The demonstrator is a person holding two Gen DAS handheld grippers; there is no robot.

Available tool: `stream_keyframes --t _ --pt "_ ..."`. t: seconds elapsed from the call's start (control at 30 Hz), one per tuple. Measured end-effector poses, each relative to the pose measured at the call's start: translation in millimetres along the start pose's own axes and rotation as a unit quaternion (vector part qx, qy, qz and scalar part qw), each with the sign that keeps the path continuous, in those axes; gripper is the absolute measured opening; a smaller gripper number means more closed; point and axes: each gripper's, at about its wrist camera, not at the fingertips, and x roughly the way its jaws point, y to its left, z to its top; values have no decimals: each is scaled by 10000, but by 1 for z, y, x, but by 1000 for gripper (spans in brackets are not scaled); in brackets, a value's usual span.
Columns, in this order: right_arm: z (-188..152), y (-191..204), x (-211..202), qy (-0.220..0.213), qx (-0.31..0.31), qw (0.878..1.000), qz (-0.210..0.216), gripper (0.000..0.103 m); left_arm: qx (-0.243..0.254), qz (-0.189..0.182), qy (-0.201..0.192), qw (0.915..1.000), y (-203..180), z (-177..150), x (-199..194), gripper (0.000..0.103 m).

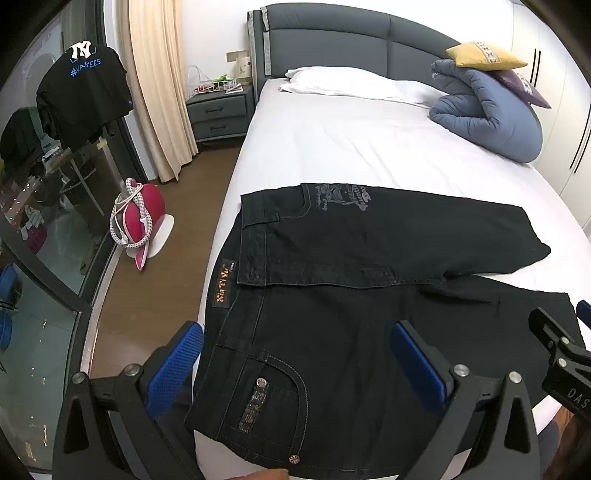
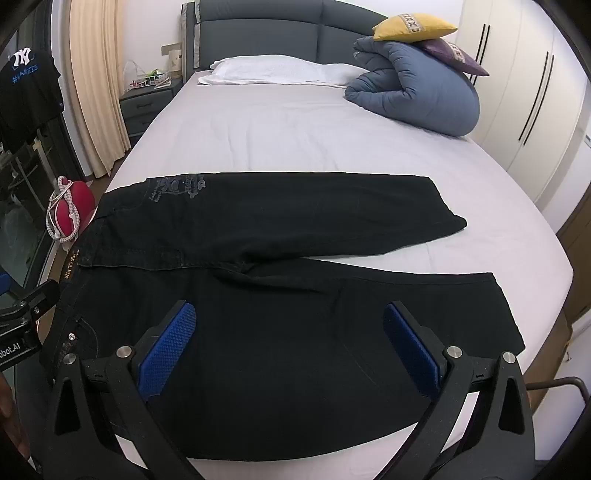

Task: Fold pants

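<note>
Left wrist view gives me my left gripper (image 1: pixel 295 369) with its blue-padded fingers (image 1: pixel 173 365) spread wide, nothing between them, hovering over the waistband end of the black denim pants (image 1: pixel 332 332). On the right wrist view my right gripper (image 2: pixel 290 350) is just as wide apart, its fingers (image 2: pixel 412 354) poised above the near leg. I see the pants lying flat across the foot of the white-sheeted bed (image 1: pixel 351 147), waistband toward the bed's left edge, the two legs splayed apart to the right. Beyond them, near the grey padded headboard (image 2: pixel 258 37), sit a white pillow (image 2: pixel 273 68) and a rolled blue duvet (image 2: pixel 417 92) topped by a yellow cushion (image 2: pixel 413 26). Beside the bed on the wooden floor stands a red and white object (image 1: pixel 142 218).
</note>
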Motion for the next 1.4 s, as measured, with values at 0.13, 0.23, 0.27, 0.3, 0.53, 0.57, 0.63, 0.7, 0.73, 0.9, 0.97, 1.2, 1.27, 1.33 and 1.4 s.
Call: stream_keyframes --t 0.13,0.23,0.27,0.3,0.53,0.57,0.63,0.7,0.73,0.9,0.97,1.2,1.27,1.33,1.4 --pt "0 0 0 1 0 10000 -1 103 15 27 -21 10000 0 0 0 103" --pt "0 -1 0 6 4 10000 2 103 15 27 -20 10000 0 0 0 103" --pt "0 -1 0 4 5 10000 2 103 16 25 -17 10000 0 0 0 103" --pt "0 -1 0 5 5 10000 6 103 15 28 -17 10000 0 0 0 103" --pt "-1 1 0 1 -10 10000 2 103 11 42 -13 10000 0 0 0 103" --pt "-1 1 0 4 -10 10000 -1 103 11 44 -14 10000 0 0 0 103" --pt "-1 0 0 7 -8 10000 11 103 16 47 -19 10000 0 0 0 103" --pt "-1 -1 0 10 -13 10000 9 103 14 45 -16 10000 3 0 3 103" --pt "-1 -1 0 9 -9 10000 10 103 12 49 -17 10000 2 0 3 103" --pt "-1 -1 0 13 -10 10000 17 103 9 54 -14 10000 5 -2 3 103" --pt "0 0 2 11 -10 10000 17 103 10 48 -17 10000 5 -2 3 103" --pt "-1 0 1 18 -7 10000 23 103 10 56 -11 10000 5 -1 3 103" --pt "-1 2 2 16 -10 10000 20 103 8 55 -7 10000 10 -3 2 103" --pt "-1 1 2 21 -8 10000 24 103 15 56 -7 10000 11 -4 2 103" --pt "-1 1 2 20 -10 10000 17 103 5 60 -6 10000 9 -3 2 103"
